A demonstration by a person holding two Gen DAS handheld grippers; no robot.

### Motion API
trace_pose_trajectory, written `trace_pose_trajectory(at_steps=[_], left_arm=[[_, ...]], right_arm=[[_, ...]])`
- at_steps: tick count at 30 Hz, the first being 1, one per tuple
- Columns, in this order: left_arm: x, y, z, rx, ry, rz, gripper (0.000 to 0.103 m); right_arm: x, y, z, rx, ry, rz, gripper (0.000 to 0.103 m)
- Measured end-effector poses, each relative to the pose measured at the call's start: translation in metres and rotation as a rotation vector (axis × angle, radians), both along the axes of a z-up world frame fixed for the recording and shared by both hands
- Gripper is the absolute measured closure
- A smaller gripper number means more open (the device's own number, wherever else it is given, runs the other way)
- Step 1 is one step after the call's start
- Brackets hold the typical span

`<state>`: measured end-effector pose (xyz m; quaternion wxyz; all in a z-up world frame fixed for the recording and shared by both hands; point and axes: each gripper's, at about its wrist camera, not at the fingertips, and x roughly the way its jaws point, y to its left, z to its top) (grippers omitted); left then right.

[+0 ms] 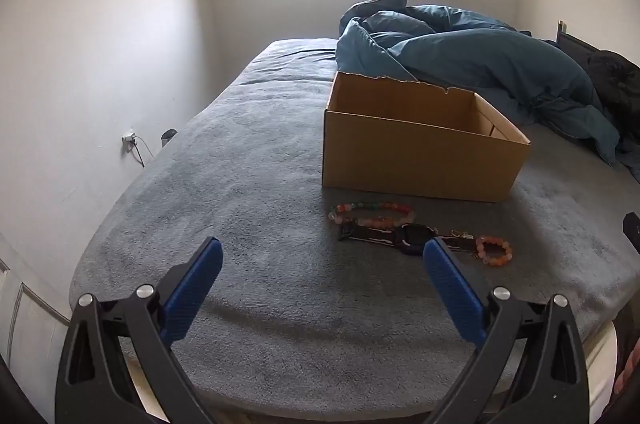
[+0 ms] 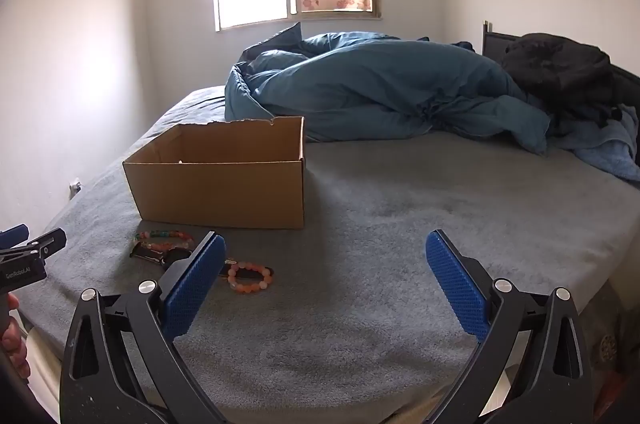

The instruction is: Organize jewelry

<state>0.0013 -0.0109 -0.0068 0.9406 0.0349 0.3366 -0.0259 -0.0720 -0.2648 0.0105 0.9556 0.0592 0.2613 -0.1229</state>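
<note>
An open cardboard box stands on the grey bed cover. In front of it lie a long multicoloured bead bracelet, a dark wristwatch and a small orange bead bracelet. My left gripper hovers open above the cover, left of and nearer than the jewelry, nothing between its blue pads. My right gripper is open too, to the right of the jewelry; its left finger hides part of the watch.
A rumpled blue duvet and a black bag lie behind the box by the headboard. The grey bed cover stretches left to its edge near the white wall. The left gripper's tip and a hand show at the right wrist view's left edge.
</note>
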Motion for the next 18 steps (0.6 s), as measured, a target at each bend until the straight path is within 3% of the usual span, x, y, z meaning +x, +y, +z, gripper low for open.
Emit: trace_pose_trajectory(at_steps=[18], left_arm=[[-0.0036, -0.0105, 0.0011, 0.001, 0.006, -0.031, 0.005]], right_arm=[[-0.0022, -0.0032, -0.0050, 0.001, 0.000, -0.007, 0.007]])
